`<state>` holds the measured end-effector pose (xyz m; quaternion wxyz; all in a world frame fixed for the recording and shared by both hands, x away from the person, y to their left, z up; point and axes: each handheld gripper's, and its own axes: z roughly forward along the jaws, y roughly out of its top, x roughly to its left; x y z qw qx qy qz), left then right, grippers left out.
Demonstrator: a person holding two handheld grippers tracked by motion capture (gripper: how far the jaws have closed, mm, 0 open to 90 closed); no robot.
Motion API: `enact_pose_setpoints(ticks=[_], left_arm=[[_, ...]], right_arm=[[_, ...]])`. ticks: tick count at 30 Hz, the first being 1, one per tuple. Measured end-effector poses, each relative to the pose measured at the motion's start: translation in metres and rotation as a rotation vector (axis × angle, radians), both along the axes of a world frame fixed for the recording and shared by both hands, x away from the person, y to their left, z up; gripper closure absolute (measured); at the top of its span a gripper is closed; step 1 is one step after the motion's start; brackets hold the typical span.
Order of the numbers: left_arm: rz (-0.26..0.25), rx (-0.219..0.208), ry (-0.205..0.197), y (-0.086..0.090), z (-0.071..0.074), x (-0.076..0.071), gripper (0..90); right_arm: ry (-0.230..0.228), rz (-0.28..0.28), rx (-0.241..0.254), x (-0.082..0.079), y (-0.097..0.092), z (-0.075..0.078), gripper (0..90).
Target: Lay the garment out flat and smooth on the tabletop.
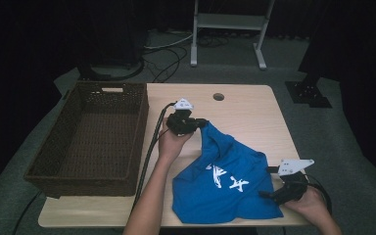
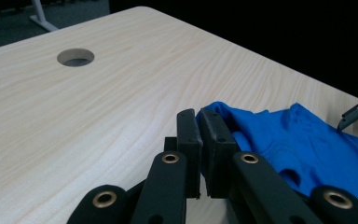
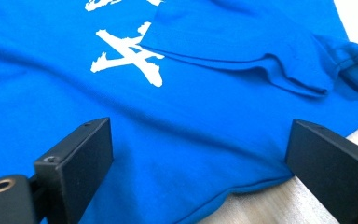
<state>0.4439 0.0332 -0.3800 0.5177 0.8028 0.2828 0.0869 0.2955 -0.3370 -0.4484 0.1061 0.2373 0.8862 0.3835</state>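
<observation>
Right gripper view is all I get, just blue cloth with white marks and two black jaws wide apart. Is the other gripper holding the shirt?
Observer: Yes. The left gripper is shut on a corner of the blue shirt, pinching the cloth between its jaws.
Operator: Is that corner up in the air?
Observer: A little. In the high view the pinched part rises above the table, and the rest lies flat on the wood.
Operator: Is there anywhere to put it?
Observer: A dark wicker basket stands on the table's left side, with nothing in it.
Operator: Where is my gripper?
Observer: The right gripper is at the shirt's near right edge, open, gripping nothing.
</observation>
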Motion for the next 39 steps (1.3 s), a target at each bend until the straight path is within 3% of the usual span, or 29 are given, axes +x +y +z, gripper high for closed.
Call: enact_pose_setpoints(ticks=[27, 31, 39], left_arm=[[0.114, -0.035, -0.013, 0.03, 0.012, 0.035, 86.6], [0.134, -0.031, -0.029, 0.034, 0.016, 0.041, 86.6], [0.15, 0.016, -0.025, 0.034, 0.017, 0.05, 86.5]], right_arm=[[-0.003, -0.002, 0.0, 0.0, 0.0, 0.0, 7.0], [-0.001, -0.003, 0.001, 0.0, 0.0, 0.0, 7.0], [-0.001, -0.003, 0.0, 0.0, 0.0, 0.0, 7.0]])
